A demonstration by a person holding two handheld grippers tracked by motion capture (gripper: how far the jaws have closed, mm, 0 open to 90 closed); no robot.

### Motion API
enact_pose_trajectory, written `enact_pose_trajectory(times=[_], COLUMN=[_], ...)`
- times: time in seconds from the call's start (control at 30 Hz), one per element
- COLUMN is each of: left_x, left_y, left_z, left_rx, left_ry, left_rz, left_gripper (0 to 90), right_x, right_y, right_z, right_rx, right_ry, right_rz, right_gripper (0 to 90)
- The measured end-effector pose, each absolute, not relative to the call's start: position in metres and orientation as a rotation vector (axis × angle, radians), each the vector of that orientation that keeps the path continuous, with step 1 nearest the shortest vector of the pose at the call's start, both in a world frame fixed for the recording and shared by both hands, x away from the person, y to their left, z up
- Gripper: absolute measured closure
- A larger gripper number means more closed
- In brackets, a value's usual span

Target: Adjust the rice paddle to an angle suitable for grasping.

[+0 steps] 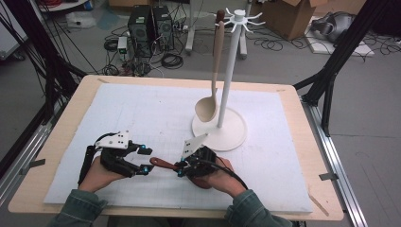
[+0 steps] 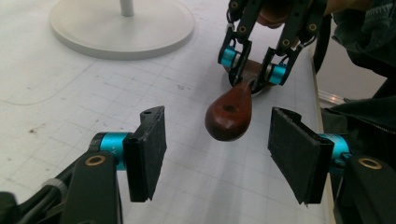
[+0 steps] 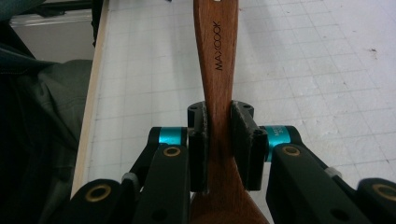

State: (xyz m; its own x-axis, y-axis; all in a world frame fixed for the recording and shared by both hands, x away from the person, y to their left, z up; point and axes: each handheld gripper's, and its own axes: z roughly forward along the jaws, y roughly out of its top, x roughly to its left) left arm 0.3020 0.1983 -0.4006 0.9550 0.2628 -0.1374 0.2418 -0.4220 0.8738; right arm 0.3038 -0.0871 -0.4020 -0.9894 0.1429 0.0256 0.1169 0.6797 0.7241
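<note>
A dark brown wooden utensil (image 3: 215,56) marked MAXCOOK lies level just above the white mat, and my right gripper (image 3: 219,135) is shut on its neck. In the high view that gripper (image 1: 182,168) sits at the front middle, with the utensil's handle (image 1: 163,163) pointing left. My left gripper (image 1: 144,161) faces it from the left. In the left gripper view the rounded handle end (image 2: 229,114), with a small hole in it, hangs between the open pads (image 2: 149,149) of my left gripper (image 2: 222,154). Neither pad touches it. Beyond it my right gripper (image 2: 247,81) clamps the wood.
A white hook stand (image 1: 227,71) rises from a round base (image 1: 234,135) at the middle right, and a pale wooden spoon (image 1: 215,71) hangs from it. The white gridded mat (image 1: 142,113) covers most of the wooden table (image 1: 66,118). The table's front edge is close to both hands.
</note>
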Motion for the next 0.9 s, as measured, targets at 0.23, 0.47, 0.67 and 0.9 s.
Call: enact_pose_trajectory(times=[0.23,0.47,0.67,0.9], left_x=[0.302,0.304,0.304,0.303], left_y=[0.19,0.18,0.176,0.175], left_z=[-0.401,-0.4,-0.399,-0.398], left_rx=[2.056,2.081,2.097,2.1], left_ry=[0.31,0.265,0.236,0.216], left_rz=[-0.007,-0.037,-0.047,-0.055], left_gripper=[44.8,53.2,61.4,64.8], right_x=[0.301,0.3,0.299,0.3], right_y=[-0.088,-0.09,-0.091,-0.093], right_z=[-0.402,-0.401,-0.401,-0.401], right_rx=[0.199,0.186,0.168,0.163], right_ry=[2.853,2.852,2.848,2.862], right_rz=[1.231,1.241,1.258,1.273], right_gripper=[77.6,77.5,77.5,77.2])
